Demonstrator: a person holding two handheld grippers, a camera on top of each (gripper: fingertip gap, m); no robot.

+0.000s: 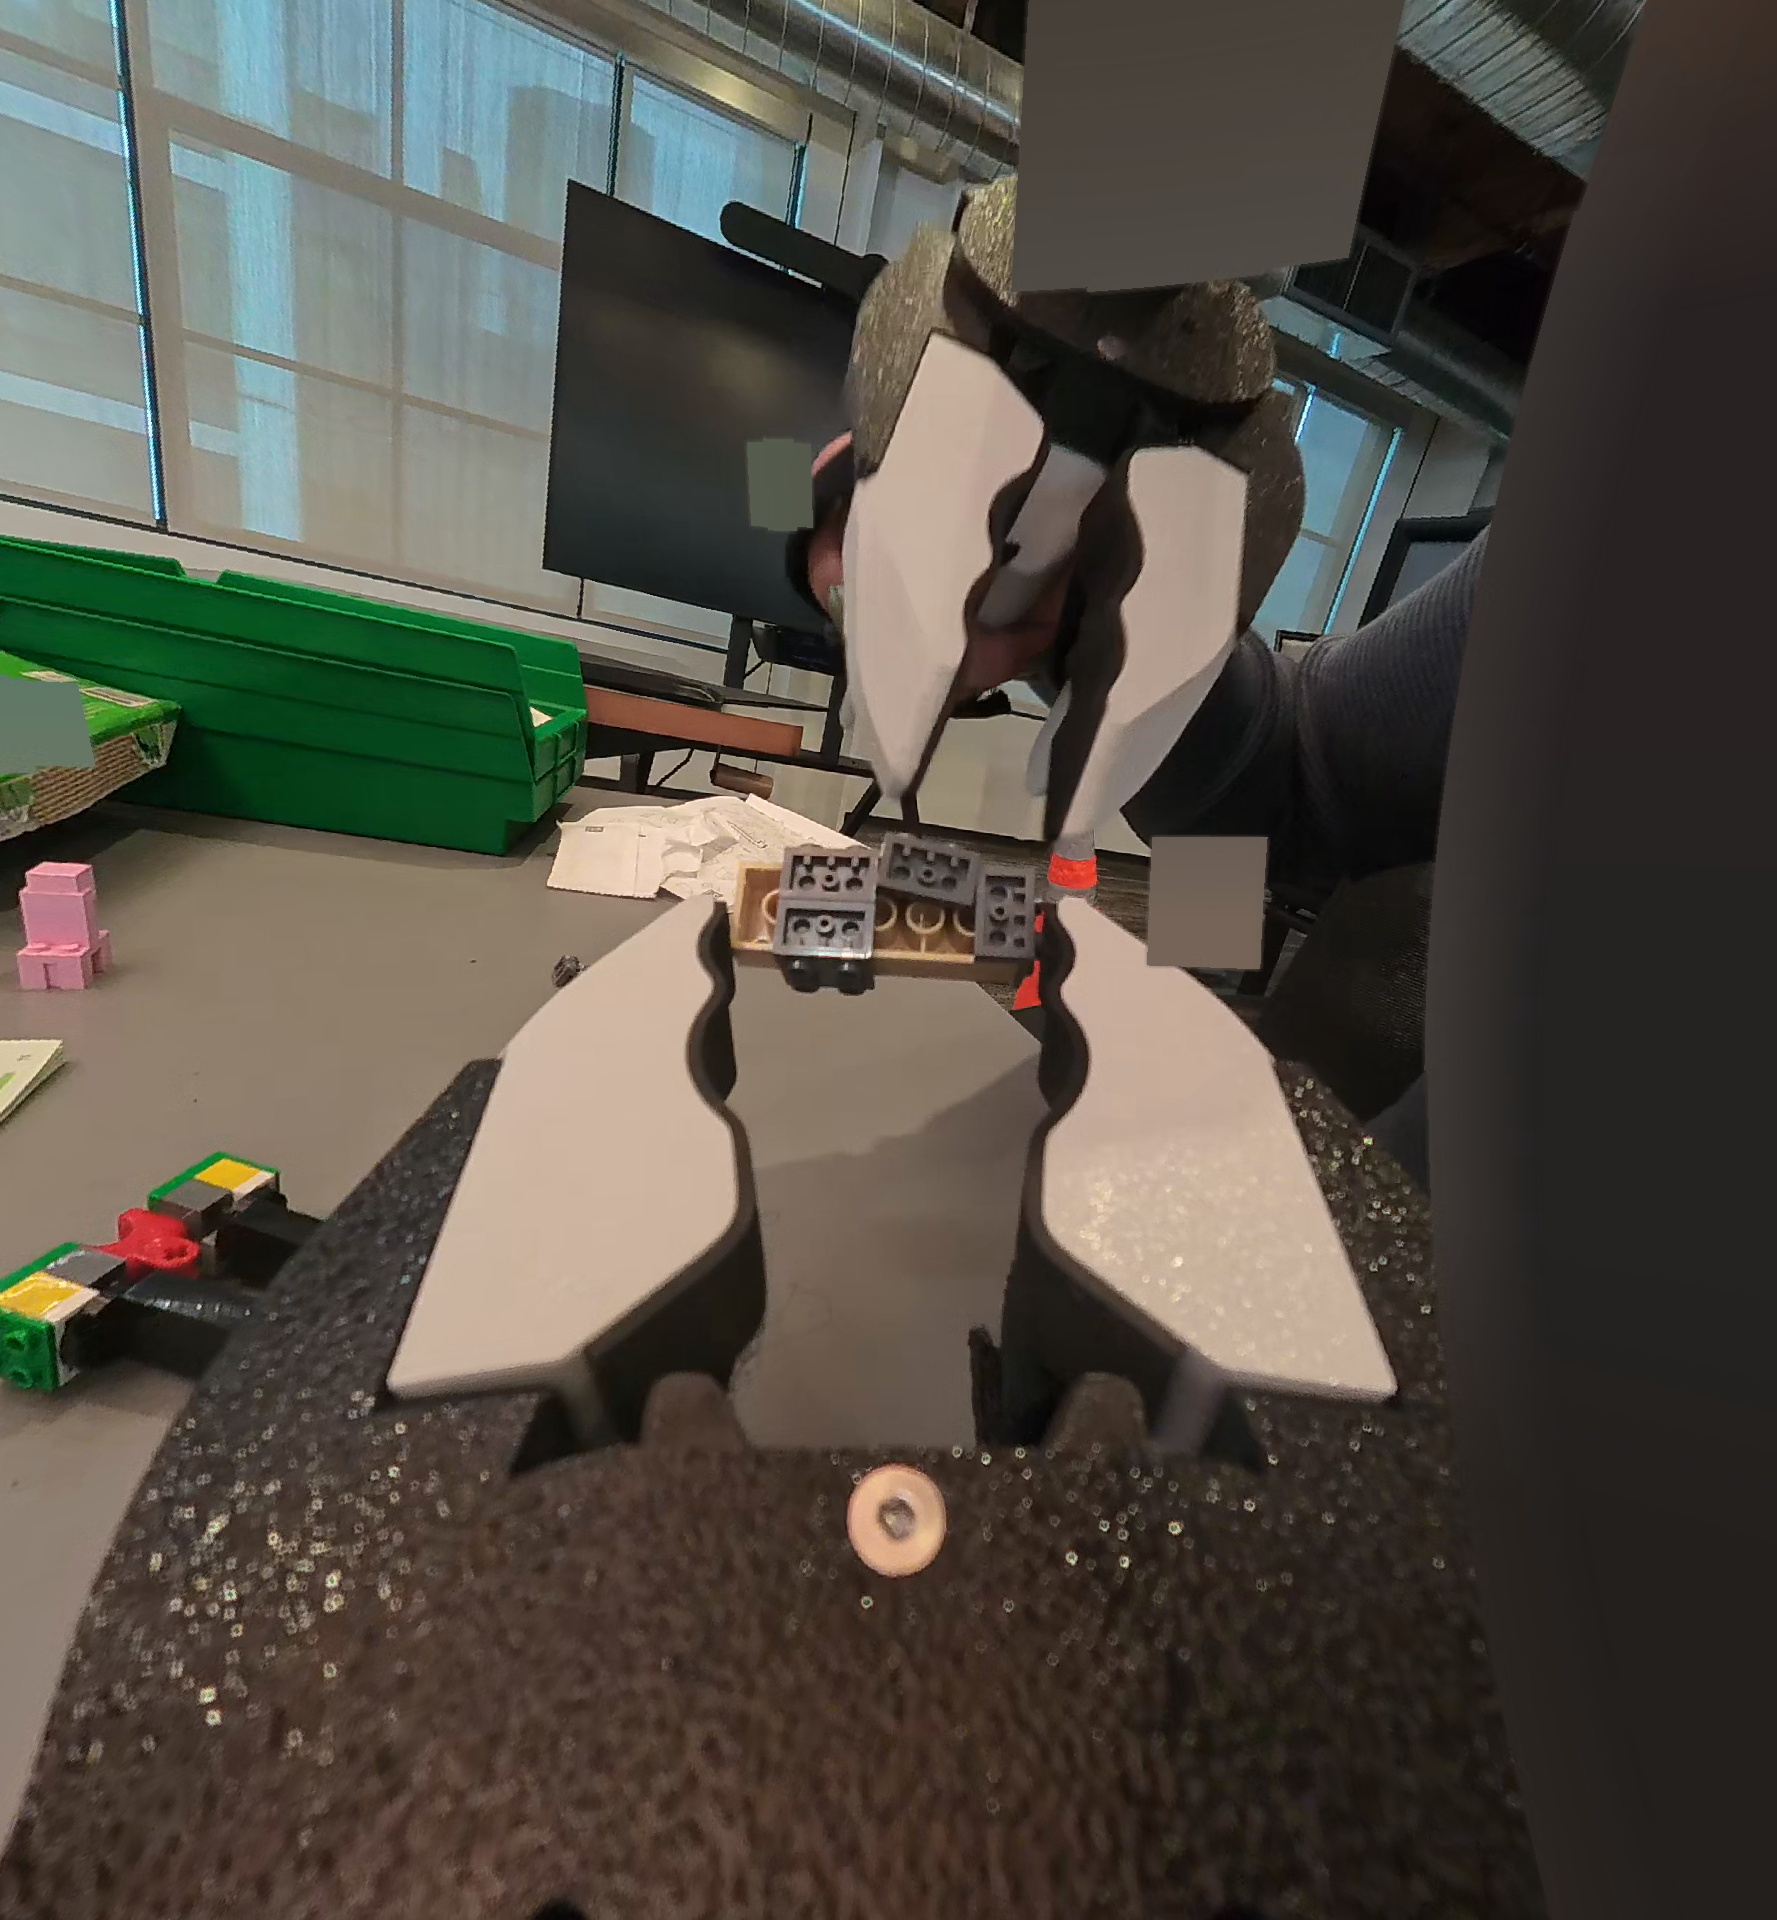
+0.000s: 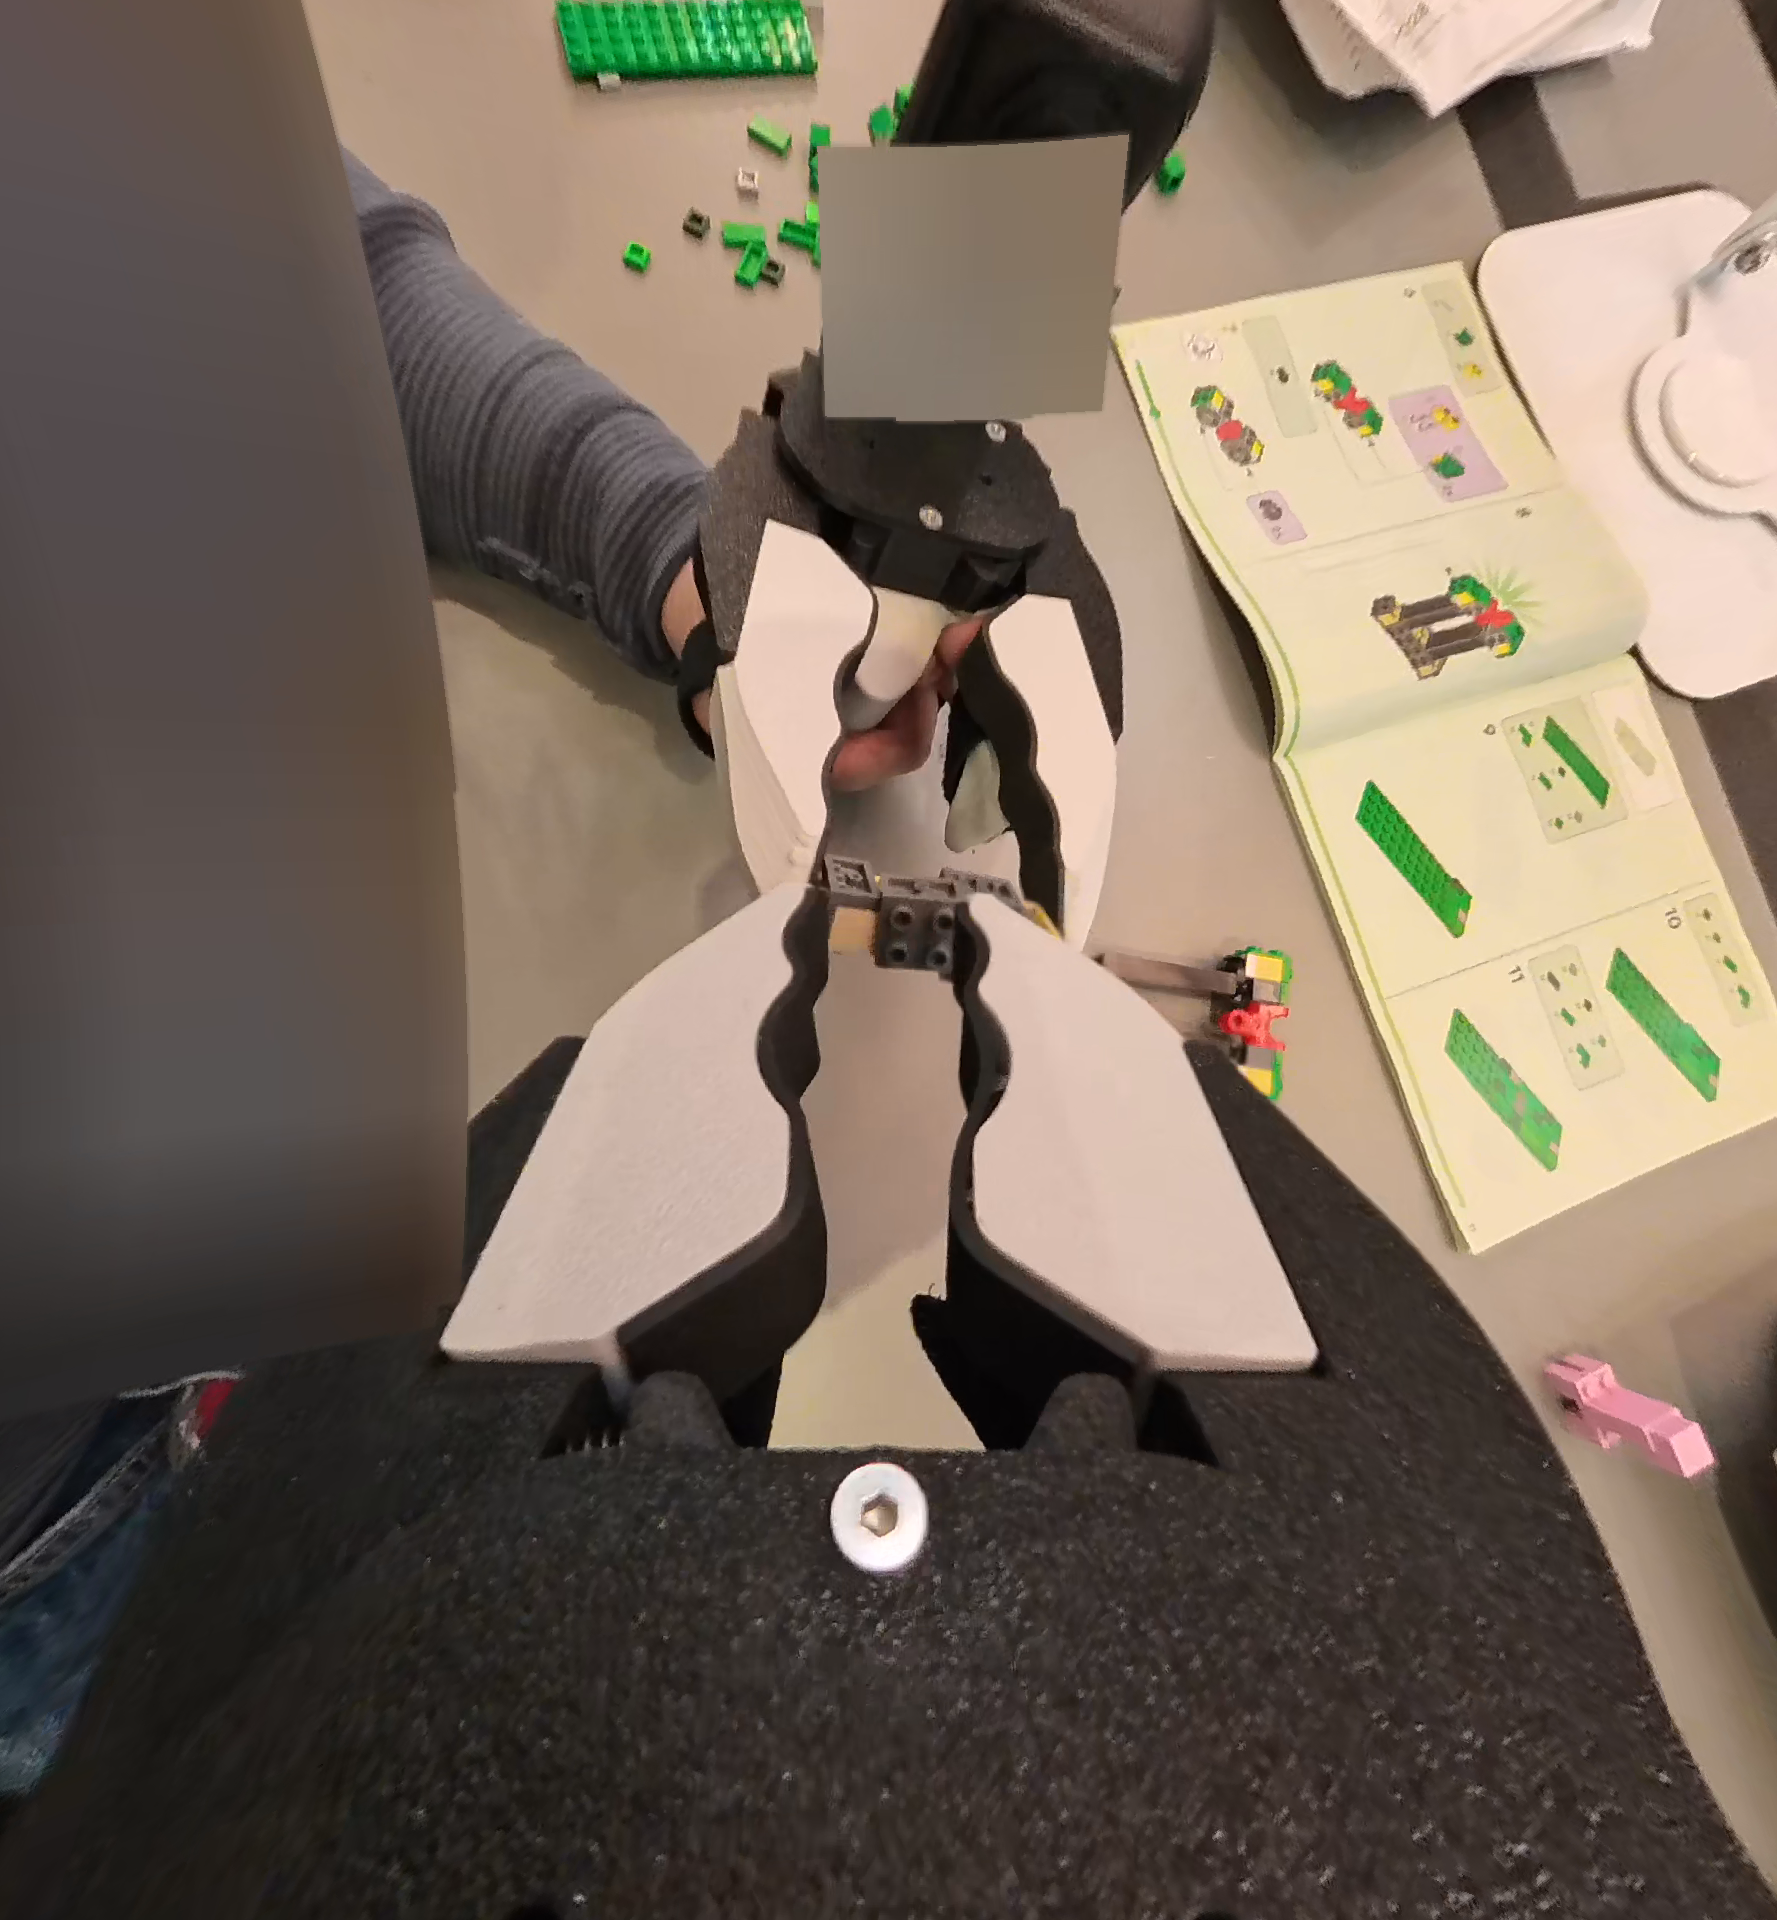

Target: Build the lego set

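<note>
My left gripper point(image 1: 884, 930) is shut on a tan plate point(image 1: 925, 923) and holds it by its two ends above the grey table. Several dark grey bricks point(image 1: 827, 883) sit on the plate, one of them tilted point(image 1: 931, 868). My right gripper point(image 2: 889, 914) comes down from above and is shut on a dark grey brick point(image 2: 913, 935) at the plate's edge point(image 2: 848, 932). It shows in the left wrist view point(image 1: 988, 836) with orange tape on one fingertip. The left gripper also shows in the right wrist view point(image 2: 915, 862).
A small green, yellow, red and black build point(image 1: 125, 1262) lies on the table point(image 2: 1253, 1013). A pink figure point(image 1: 61, 930), an open instruction booklet point(image 2: 1486, 790), green trays point(image 1: 344, 675), loose green bricks point(image 2: 759, 229), a green baseplate point(image 2: 686, 36) and a white lamp base point(image 2: 1694, 416) lie around. The grippers are tip to tip, or close to it. Left tips and right tips are each some 30 cm from the pink figure point(image 1: 61, 930). The right camera catches it too, in the right wrist view point(image 2: 1609, 1395).
</note>
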